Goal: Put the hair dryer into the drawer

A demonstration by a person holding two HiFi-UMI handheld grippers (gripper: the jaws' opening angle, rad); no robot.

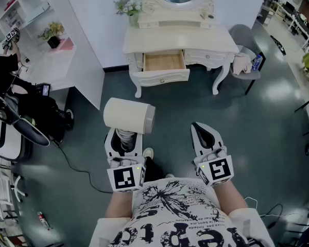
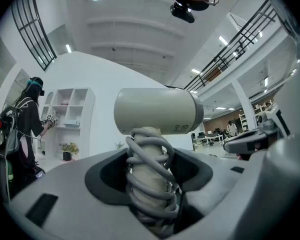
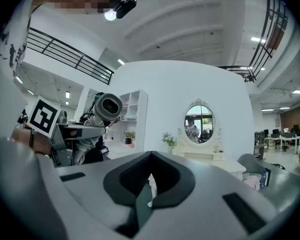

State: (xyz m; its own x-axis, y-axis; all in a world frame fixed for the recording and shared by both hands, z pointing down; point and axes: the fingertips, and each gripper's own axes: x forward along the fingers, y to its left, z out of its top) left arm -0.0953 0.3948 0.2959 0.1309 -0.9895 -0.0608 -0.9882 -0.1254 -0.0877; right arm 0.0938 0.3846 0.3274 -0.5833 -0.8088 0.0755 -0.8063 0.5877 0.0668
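A cream hair dryer [image 1: 127, 116] with its grey cord wound round the handle stands upright in my left gripper [image 1: 124, 140], which is shut on the handle. In the left gripper view the barrel [image 2: 157, 111] lies crosswise above the jaws, the coiled handle [image 2: 149, 184] between them. My right gripper [image 1: 205, 134] is held level beside it, shut and holding nothing; the right gripper view shows its pads [image 3: 140, 199] together, with the hair dryer [image 3: 107, 106] off to the left. The open drawer [image 1: 165, 62] of the white dressing table [image 1: 221, 41] is ahead, and its wooden inside shows nothing in it.
A grey chair [image 1: 244, 40] with cloth on it stands right of the table. A white shelf unit [image 1: 67, 60] is at the left, and by it a person in black [image 1: 26, 107] with equipment. A cable [image 1: 77, 166] runs over the dark floor.
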